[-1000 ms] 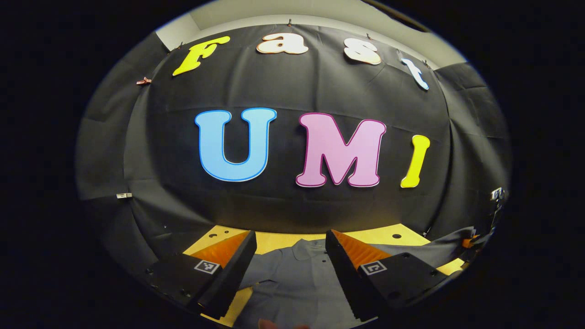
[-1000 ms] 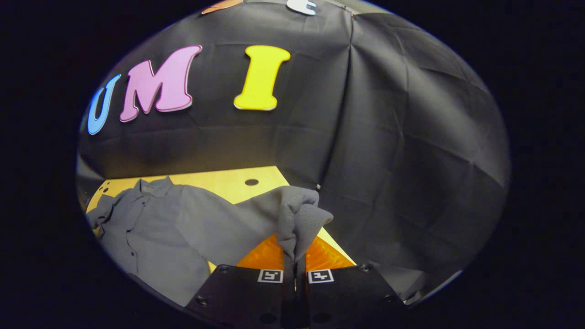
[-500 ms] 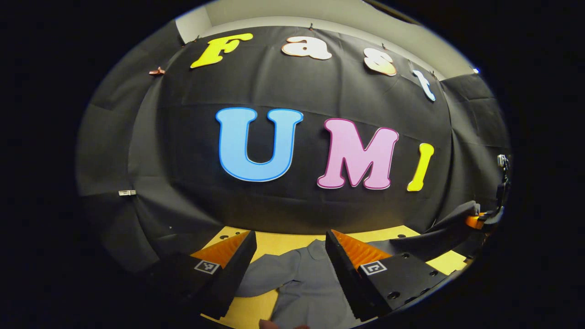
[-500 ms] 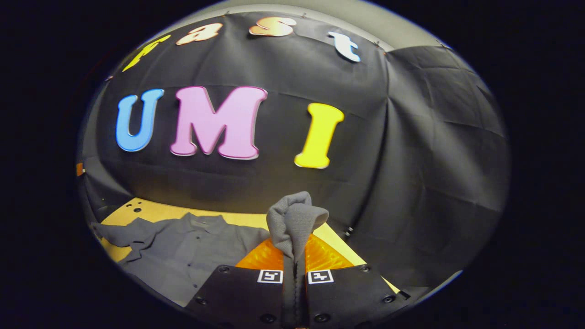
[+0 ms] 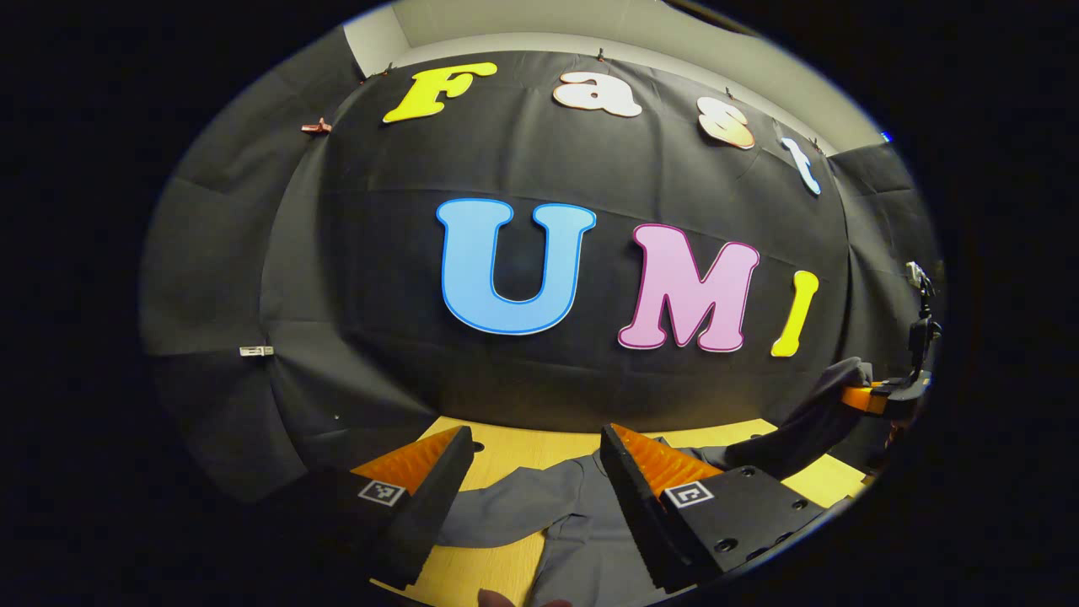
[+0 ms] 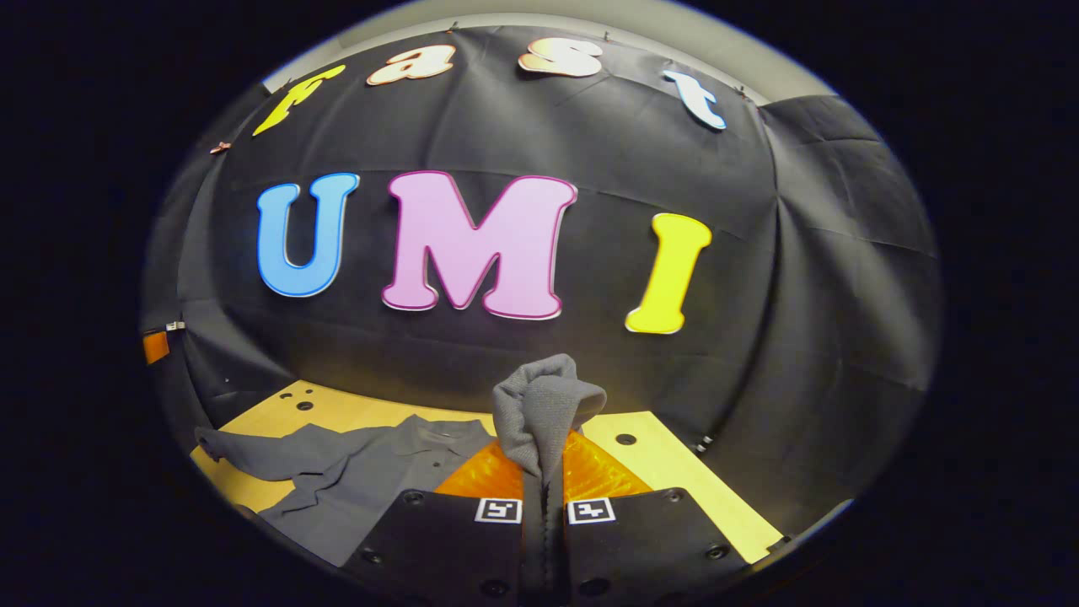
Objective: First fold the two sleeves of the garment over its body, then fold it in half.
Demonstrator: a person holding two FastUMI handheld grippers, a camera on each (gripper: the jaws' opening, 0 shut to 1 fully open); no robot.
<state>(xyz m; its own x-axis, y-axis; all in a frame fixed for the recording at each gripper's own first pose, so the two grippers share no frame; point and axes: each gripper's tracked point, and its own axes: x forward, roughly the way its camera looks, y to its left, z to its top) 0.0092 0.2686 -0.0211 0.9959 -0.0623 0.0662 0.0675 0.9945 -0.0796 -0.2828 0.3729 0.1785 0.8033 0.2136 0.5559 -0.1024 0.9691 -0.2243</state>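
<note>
Shirt: grey button-front shirt [image 6: 371,472] lies spread on the yellow wooden worktop [image 6: 674,480], collar toward the booth's black cloth wall [image 6: 523,135].
Shirt and right claw: right claw [image 6: 544,472] has its two fingers pressed together on the end of one grey sleeve [image 6: 544,405]; the cloth bunches into a lump that stands up above the fingertips, lifted off the worktop. The shirt body lies low and to the left of this claw in the right gripper view.
Shirt and left claw: left claw [image 5: 531,459] hangs with fingers wide apart and nothing between them; in the left gripper view the shirt [image 5: 582,523] lies on the worktop [image 5: 506,447] below and beyond the gap, not touched by either finger as far as shows.
Lifted sleeve from the left: in the left gripper view the sleeve [image 5: 801,421] rises in a taut slope from the shirt body up to the right claw [image 5: 868,396] at the far right edge.
Other sleeve: sleeve [image 6: 253,451] lies flat, stretched out sideways from the body toward the left edge of the worktop; in the left gripper view it [image 5: 497,510] runs left beneath the left claw.
Look of the shirt: dull grey, soft folds, small dark buttons down the front placket, collar flat.
Worktop: pale yellow wood with a few round holes [image 6: 625,439].
</note>
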